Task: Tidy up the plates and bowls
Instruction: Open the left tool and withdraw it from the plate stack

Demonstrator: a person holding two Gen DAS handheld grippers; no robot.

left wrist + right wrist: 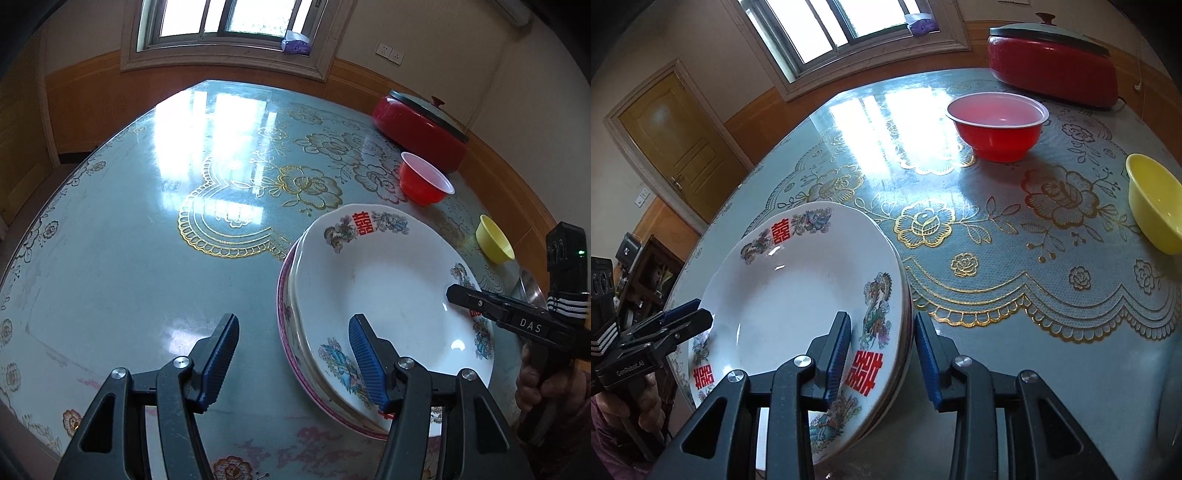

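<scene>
Daylight enters through the window [225, 22] well ahead of the hand-held gripper and blows out to plain white in both views. It throws a broad glare patch on the glossy counter [110, 240] ahead, washing out the pattern there, and small bright glints on the white plate [388, 295] nearest the fingers. The rest of the room is evenly, moderately bright, with soft, faint shadows. Focus is sharp across the middle. The fisheye bends straight lines strongly toward the edges, and the corners fall into black vignette.
</scene>
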